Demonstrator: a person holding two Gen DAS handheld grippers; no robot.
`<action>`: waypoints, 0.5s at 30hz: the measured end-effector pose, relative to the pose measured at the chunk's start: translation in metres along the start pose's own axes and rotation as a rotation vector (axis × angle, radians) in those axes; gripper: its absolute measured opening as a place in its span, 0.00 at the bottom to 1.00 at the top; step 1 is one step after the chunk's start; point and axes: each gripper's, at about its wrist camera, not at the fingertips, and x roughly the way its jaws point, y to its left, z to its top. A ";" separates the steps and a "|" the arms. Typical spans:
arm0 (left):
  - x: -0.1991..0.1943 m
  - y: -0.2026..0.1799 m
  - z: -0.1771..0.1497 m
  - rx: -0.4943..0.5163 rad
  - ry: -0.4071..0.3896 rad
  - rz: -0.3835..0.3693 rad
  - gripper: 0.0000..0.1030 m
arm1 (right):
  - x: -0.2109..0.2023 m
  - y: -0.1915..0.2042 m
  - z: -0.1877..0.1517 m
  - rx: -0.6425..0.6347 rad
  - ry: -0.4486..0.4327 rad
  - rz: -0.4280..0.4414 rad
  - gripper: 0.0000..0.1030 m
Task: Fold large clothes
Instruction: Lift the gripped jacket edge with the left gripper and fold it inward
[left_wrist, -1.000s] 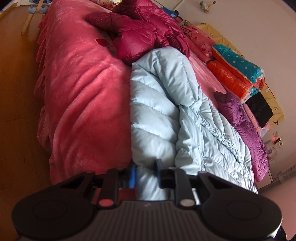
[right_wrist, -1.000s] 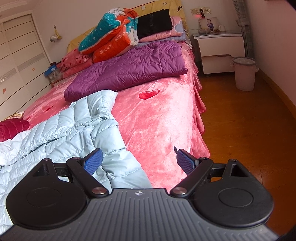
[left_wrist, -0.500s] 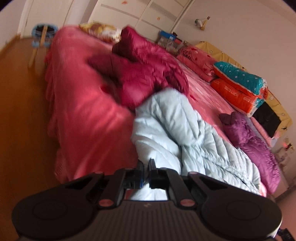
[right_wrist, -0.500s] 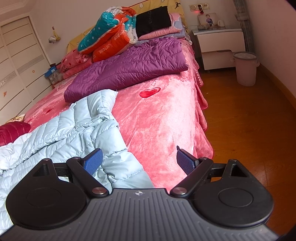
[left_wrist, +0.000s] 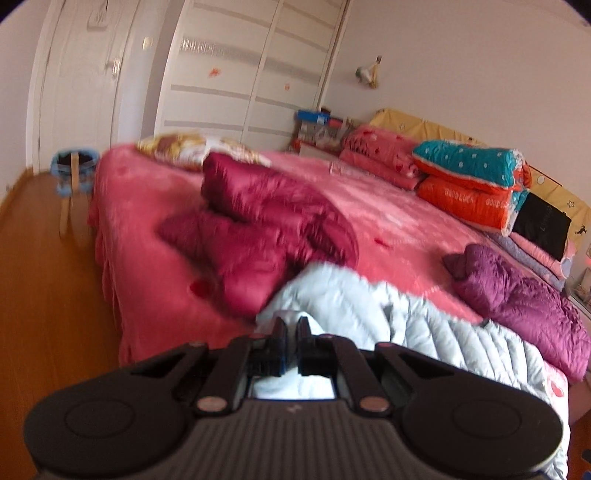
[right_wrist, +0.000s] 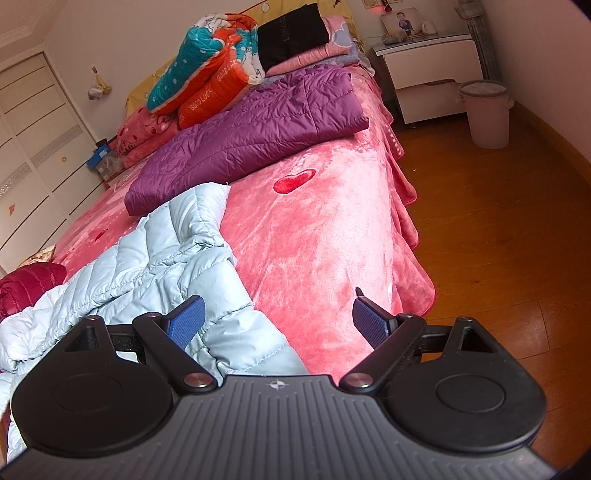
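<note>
A pale blue quilted down jacket (left_wrist: 413, 328) (right_wrist: 155, 266) lies spread on the pink bed cover (left_wrist: 147, 229) (right_wrist: 314, 236). My left gripper (left_wrist: 291, 332) is shut on the jacket's near hem, and the pinched fabric rises off the bed between its fingers. My right gripper (right_wrist: 275, 317) stands open above the bed's near edge. Its left pad (right_wrist: 186, 323) is over a pale blue sleeve, its right pad over bare cover. Nothing is held in it.
A crumpled dark red jacket (left_wrist: 266, 236) lies past the blue one. A folded purple jacket (right_wrist: 251, 136) and stacked quilts (right_wrist: 210, 77) sit toward the headboard. Beside the bed are wood floor (right_wrist: 498, 229), a nightstand (right_wrist: 432, 70), a pink bin (right_wrist: 485, 110) and wardrobe doors (left_wrist: 236, 74).
My left gripper closed on the blue jacket's hem, then rose and rolled, lifting the fabric. The right gripper stayed put and open.
</note>
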 end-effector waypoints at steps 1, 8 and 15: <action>-0.001 -0.002 0.004 0.004 -0.017 0.007 0.02 | 0.000 -0.001 0.000 0.003 0.000 0.000 1.00; -0.012 -0.008 0.039 -0.041 -0.161 0.067 0.02 | 0.002 -0.006 0.004 0.031 -0.008 0.006 1.00; -0.016 -0.017 0.075 -0.091 -0.289 0.111 0.02 | 0.008 -0.001 0.005 0.025 -0.005 0.030 1.00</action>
